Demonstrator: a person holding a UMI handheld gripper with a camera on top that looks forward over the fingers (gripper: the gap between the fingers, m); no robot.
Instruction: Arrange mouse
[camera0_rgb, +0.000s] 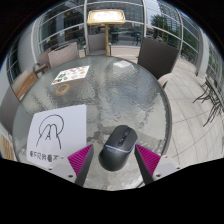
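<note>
A round glass-topped table (120, 95) carries a dark mouse (118, 150) near its front edge, a white sheet with a black logo (55, 132) beside it, and a printed sheet (71, 74) farther back.

A round, speckled grey surface (100, 100) is seen carrying a white sheet printed with a black compass-like logo (57, 133) and, farther off, a white patterned card (71, 74). Dark chairs (157, 55) are placed beyond it.

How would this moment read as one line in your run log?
gripper: open | mouse: on table, between fingers, not gripped | paper: beside mouse
</note>
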